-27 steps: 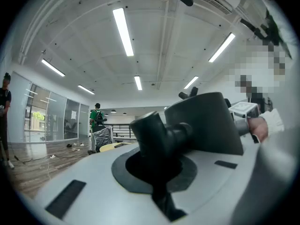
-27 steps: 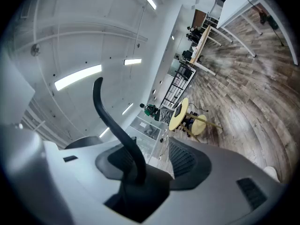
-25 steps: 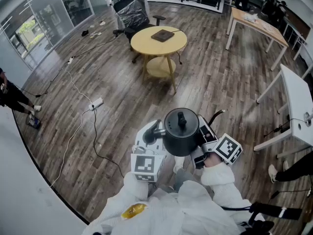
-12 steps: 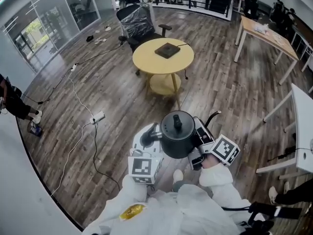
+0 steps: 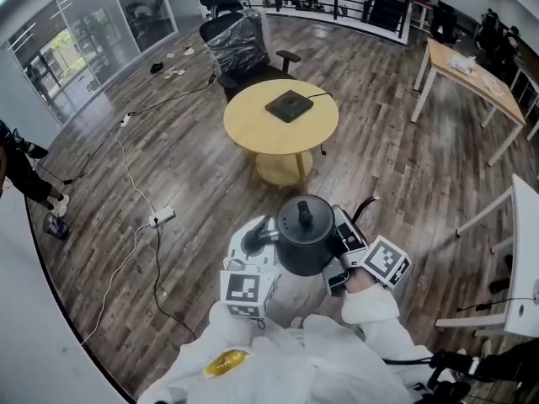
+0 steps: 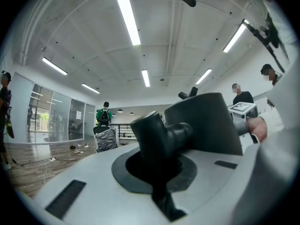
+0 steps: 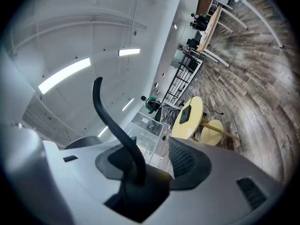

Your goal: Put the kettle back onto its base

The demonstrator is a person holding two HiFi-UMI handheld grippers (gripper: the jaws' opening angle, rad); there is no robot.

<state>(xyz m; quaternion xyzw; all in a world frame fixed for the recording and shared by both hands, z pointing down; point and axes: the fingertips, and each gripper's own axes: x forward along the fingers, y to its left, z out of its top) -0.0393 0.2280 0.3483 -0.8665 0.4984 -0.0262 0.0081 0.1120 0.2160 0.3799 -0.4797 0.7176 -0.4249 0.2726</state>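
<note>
Kettle: the black gooseneck kettle [image 5: 303, 242] is held upright in the air in front of the person's chest, above the wood floor [image 5: 194, 167]. It sits between the two grippers, with its lid on and the knob on top.

Left hand-held gripper: the left hand-held gripper [image 5: 255, 241] is at the kettle's left in the head view. Its jaws are pressed together on the thick black handle [image 6: 161, 135], which stands up between them in the left gripper view.

Right hand-held gripper: the right hand-held gripper [image 5: 347, 236] is at the kettle's right. Its jaws pinch the thin curved spout [image 7: 110, 116] low down, near where the spout joins the body. The rest of the spout arcs up and away from the jaws.

Base: the flat, dark, square base [image 5: 289, 106] lies near the middle of the round counter. Nothing stands on it, and it is well apart from the kettle, farther ahead of the person.

Counter: the round yellow counter [image 5: 253, 129] stands on the floor ahead of the person and has a smaller round shelf [image 5: 282, 168] underneath.

Surroundings: an office chair [image 5: 238, 39] wrapped in plastic stands just behind the counter. A white power strip [image 5: 162, 218] lies on the floor to the left. A long wooden desk [image 5: 472, 78] stands at the upper right.
</note>
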